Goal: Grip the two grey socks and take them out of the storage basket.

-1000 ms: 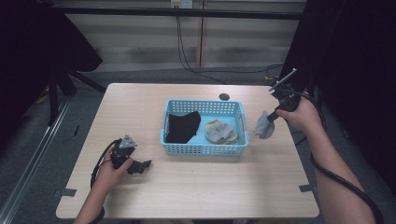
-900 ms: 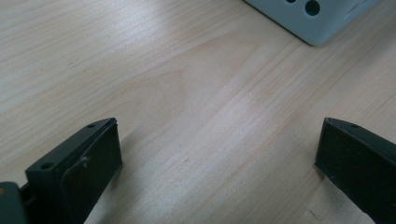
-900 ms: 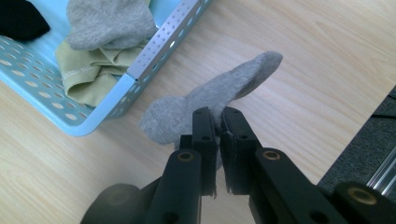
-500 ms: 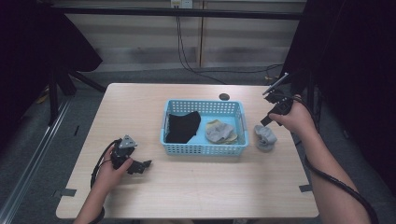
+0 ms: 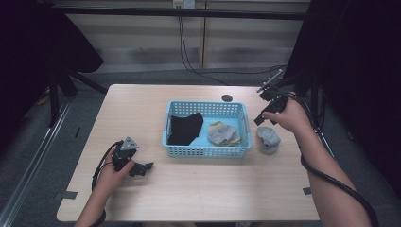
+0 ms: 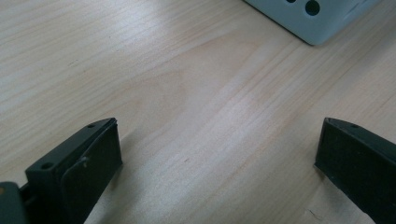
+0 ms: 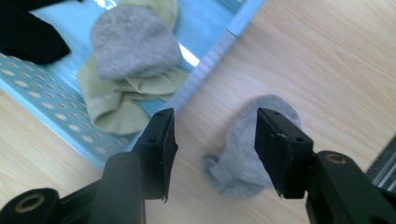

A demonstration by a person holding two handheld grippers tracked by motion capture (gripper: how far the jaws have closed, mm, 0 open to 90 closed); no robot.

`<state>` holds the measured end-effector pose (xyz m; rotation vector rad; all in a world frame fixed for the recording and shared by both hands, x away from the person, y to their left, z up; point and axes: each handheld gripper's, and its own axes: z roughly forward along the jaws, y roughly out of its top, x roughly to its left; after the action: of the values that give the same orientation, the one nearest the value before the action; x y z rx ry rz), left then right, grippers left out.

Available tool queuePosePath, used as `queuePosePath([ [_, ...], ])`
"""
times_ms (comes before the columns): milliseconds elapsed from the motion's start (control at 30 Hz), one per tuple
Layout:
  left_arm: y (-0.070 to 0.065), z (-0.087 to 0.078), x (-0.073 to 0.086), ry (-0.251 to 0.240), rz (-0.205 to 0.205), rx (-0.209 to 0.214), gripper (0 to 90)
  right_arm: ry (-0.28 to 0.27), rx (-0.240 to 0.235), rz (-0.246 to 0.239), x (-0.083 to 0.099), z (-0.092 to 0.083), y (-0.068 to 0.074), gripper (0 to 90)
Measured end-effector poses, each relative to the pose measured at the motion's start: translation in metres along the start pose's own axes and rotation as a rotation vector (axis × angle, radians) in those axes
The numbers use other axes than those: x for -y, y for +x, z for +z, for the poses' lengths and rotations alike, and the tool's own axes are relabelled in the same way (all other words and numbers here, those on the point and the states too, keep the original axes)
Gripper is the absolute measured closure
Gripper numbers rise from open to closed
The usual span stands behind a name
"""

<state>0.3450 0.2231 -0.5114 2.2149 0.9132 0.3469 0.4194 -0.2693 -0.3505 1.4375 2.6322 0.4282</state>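
A blue basket (image 5: 205, 150) stands mid-table and holds a black sock (image 5: 185, 128) and a grey sock (image 5: 221, 134) on top of a yellow-green one (image 5: 234, 138). Another grey sock (image 5: 268, 138) lies crumpled on the table just right of the basket. My right gripper (image 5: 262, 105) hovers above that sock; its jaws have just been opening and nothing is between them. The right gripper view looks down past the open right gripper (image 7: 214, 119) onto the loose grey sock (image 7: 238, 154) and the basket rim (image 7: 205, 65). My left gripper (image 5: 144, 169) rests open on the table, left of the basket.
The wooden table (image 5: 189, 198) has a small dark round hole (image 5: 227, 98) behind the basket. A basket corner (image 6: 317, 18) shows ahead of the left gripper (image 6: 218, 126). Cables hang behind the table, and a black stand (image 5: 56, 90) is on the floor at the left.
The right gripper let go of the grey sock, which dropped onto the table right of the basket. Its jaws spread wider and the hand shifted a little. The left hand stayed still.
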Motion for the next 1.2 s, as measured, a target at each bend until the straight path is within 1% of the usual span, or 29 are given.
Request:
queuePosePath([
  [133,0.0,0.0,0.0,0.0,0.0,0.0,0.0,-0.012,-0.018,-0.014,-0.012,0.006,0.013,45.2],
  [300,0.0,0.0,0.0,0.0,0.0,0.0,0.0,-0.014,-0.036,-0.037,-0.024,0.019,0.027,43.1],
  [533,0.0,0.0,0.0,-0.002,0.004,-0.003,0.0,0.002,-0.059,-0.078,-0.039,0.036,0.05,43.0],
  [633,0.0,0.0,0.0,-0.002,0.004,-0.002,0.0,0.018,-0.069,-0.089,-0.041,0.044,0.056,42.9],
  [800,0.0,0.0,0.0,-0.003,0.003,-0.001,0.0,0.035,-0.078,-0.08,-0.039,0.058,0.063,41.3],
  [833,0.0,0.0,0.0,-0.003,0.003,-0.001,0.0,0.031,-0.077,-0.078,-0.038,0.062,0.064,40.9],
  [967,0.0,0.0,0.0,-0.003,0.003,-0.001,0.0,0.038,-0.073,-0.086,-0.038,0.069,0.068,39.6],
  [1067,0.0,0.0,0.0,-0.002,0.003,-0.001,0.0,0.047,-0.075,-0.094,-0.038,0.073,0.068,39.2],
  [1133,0.0,0.0,0.0,-0.002,0.003,-0.001,0.0,0.051,-0.07,-0.092,-0.037,0.076,0.068,39.1],
  [1200,0.0,0.0,0.0,-0.002,0.003,-0.001,0.0,0.056,-0.076,-0.091,-0.037,0.079,0.067,39.1],
])
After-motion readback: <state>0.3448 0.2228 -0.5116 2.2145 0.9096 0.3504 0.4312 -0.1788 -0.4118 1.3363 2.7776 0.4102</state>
